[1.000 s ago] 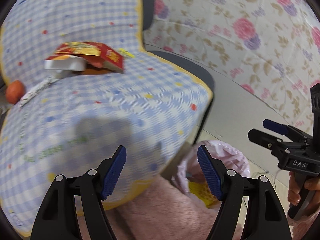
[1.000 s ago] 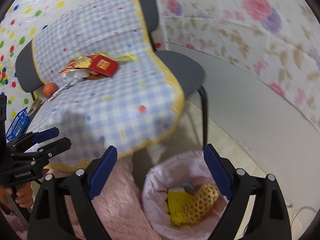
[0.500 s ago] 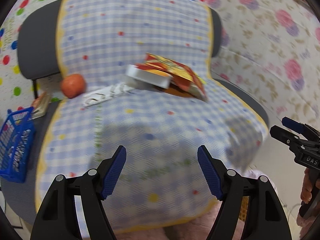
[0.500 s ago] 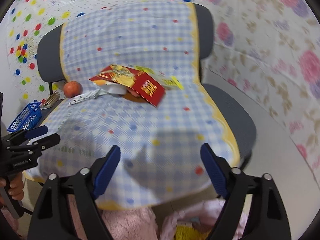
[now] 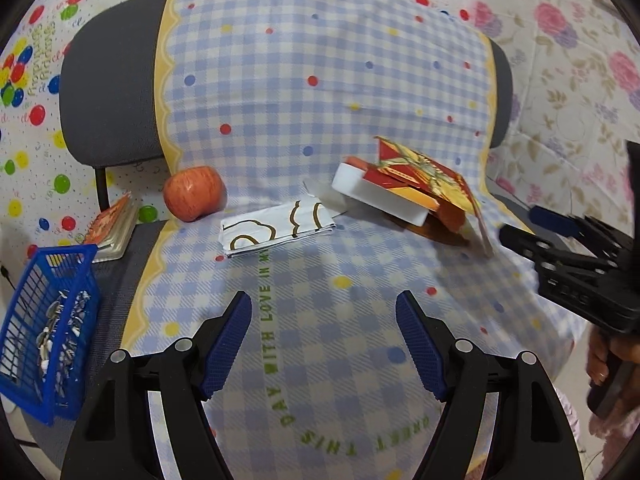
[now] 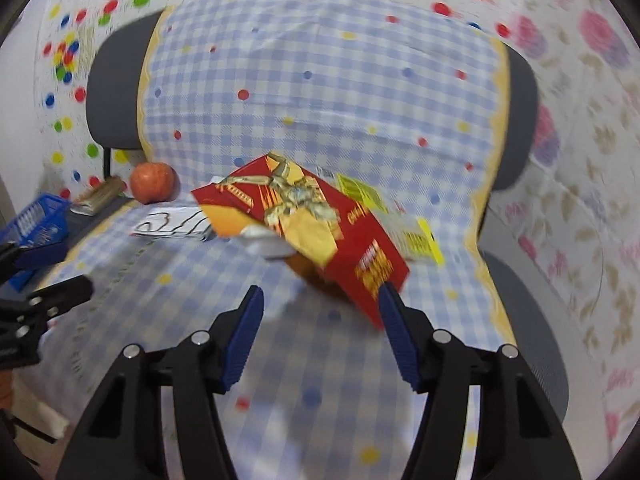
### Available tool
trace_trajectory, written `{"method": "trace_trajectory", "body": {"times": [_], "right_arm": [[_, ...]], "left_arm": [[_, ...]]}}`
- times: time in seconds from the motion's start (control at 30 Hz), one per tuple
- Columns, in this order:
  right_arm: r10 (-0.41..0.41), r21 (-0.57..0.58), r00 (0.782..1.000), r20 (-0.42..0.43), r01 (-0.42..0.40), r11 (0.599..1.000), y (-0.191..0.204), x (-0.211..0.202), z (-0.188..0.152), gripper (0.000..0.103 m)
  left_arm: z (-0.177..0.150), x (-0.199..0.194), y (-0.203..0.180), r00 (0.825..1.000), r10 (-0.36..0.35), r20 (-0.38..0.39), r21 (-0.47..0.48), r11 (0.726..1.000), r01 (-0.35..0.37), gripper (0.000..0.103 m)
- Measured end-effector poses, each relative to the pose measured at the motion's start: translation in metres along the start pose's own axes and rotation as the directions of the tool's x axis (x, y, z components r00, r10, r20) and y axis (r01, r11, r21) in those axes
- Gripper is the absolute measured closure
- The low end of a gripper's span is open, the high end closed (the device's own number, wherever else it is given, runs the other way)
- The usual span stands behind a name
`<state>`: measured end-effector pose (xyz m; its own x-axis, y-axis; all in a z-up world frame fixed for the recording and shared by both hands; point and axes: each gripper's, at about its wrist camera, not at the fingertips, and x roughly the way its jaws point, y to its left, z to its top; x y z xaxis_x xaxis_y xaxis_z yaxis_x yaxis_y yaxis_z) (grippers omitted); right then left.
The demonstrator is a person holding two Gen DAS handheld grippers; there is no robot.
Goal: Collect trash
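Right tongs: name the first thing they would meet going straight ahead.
Probably the red box: it lies just beyond the open right tongs, its near corner by the right fingertip. Blur leaves depth uncertain.

The left gripper [image 5: 323,345] and the right gripper [image 6: 320,339] look alike: matte black plastic arms with cut-out windows and round silver screws. Their fingers [image 5: 226,344] carry ribbed dark-blue pads. The hand [image 5: 604,364] on the right gripper's black handle is bare-skinned, beside a pink sleeve.
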<state>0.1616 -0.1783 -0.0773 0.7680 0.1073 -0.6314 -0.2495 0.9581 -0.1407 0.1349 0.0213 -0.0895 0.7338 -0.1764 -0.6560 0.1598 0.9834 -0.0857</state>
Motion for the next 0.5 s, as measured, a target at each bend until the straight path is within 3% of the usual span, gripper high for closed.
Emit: {"method": "trace_trajectory", "body": {"times": [0.3, 0.37, 0.43, 0.5], "right_arm": [[-0.116, -0.202, 0.993, -0.015, 0.111, 0.973, 0.018, 0.056, 0.021, 0.045], [-0.125, -0.231, 0.992, -0.01, 0.12, 0.966, 0.02, 0.056, 0.024, 0.061], [-0.113, -0.22, 0.994, 0.004, 0.111, 0.969, 0.017, 0.046, 0.027, 0.087], [-0.079, -0.159, 0.996, 0.042, 0.084, 0.984, 0.005, 0.025, 0.03, 0.092]], "left_arm": [[0.003, 0.024, 0.013, 0.999, 0.032, -0.036, -0.022, 0.999, -0.033, 0.028], [0.004, 0.024, 0.015, 0.999, 0.041, -0.035, -0.016, 0.999, -0.041, 0.028], [0.004, 0.022, 0.017, 0.998, 0.049, -0.029, -0.006, 0.999, -0.049, 0.028], [0.004, 0.02, 0.019, 0.998, 0.056, -0.023, 0.003, 0.998, -0.056, 0.028]]}}
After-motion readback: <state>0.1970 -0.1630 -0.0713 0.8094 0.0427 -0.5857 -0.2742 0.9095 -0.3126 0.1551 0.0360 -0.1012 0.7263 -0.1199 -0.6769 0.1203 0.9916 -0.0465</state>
